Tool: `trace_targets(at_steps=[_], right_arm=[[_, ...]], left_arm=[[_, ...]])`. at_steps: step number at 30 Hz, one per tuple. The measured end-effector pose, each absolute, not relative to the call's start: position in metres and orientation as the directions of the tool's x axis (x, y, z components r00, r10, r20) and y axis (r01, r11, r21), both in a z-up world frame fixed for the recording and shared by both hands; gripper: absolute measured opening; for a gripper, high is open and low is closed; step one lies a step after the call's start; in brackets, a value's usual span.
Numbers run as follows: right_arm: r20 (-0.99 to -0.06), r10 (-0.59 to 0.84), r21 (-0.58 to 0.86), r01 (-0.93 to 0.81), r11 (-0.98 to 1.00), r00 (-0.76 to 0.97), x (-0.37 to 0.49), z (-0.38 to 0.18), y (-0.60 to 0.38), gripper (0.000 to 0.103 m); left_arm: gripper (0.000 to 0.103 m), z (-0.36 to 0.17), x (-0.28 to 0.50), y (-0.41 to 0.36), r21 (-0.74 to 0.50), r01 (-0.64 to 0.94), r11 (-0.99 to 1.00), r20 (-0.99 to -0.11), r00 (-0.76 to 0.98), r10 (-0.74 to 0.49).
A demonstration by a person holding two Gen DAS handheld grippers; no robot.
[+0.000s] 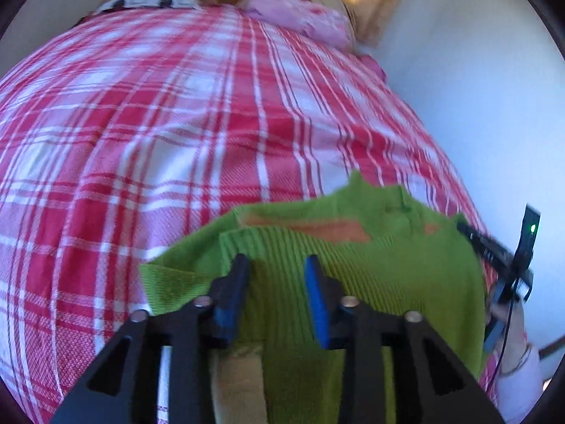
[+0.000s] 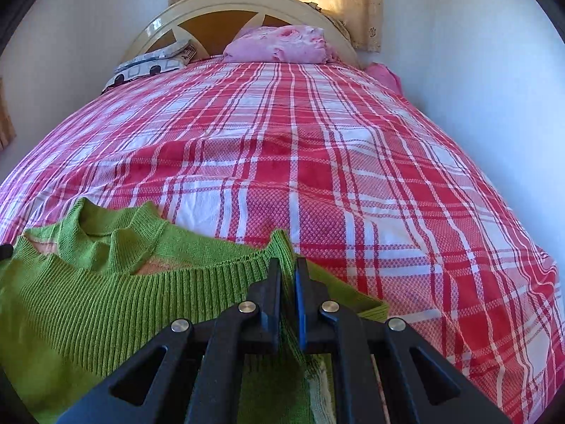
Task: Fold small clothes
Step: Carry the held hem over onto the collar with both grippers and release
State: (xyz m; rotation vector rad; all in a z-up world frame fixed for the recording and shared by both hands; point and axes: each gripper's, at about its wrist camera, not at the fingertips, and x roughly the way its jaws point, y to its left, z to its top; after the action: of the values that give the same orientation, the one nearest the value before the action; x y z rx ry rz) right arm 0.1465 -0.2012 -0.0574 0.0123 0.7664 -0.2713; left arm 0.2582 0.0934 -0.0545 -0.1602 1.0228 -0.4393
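Green ribbed sweater (image 2: 106, 304) lies on my bed (image 2: 317, 141); right claw (image 2: 287, 268) pinches its hem at 6 o'clock, left claw (image 1: 275, 265) parted, tilted down.

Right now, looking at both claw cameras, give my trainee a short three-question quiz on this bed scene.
1. True or false: the right claw is shut on the green sweater.
2. Which claw stands open over the sweater: A left, B right?
3. Fill in: the pink bundle lies at the ____ of the plaid bedspread, by the headboard.

Key: 1 true; 2 A, the left claw; 3 head.
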Motion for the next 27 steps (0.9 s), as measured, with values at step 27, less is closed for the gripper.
trace_targets(at_steps=[27], right_arm=[[-0.585, -0.214, -0.004, 0.260, 0.965, 0.782, 0.117, -0.030, -0.201, 0.007]], left_arm=[[0.009, -0.034, 0.261, 0.101, -0.351, 0.229, 0.908, -0.737, 0.530, -0.419]])
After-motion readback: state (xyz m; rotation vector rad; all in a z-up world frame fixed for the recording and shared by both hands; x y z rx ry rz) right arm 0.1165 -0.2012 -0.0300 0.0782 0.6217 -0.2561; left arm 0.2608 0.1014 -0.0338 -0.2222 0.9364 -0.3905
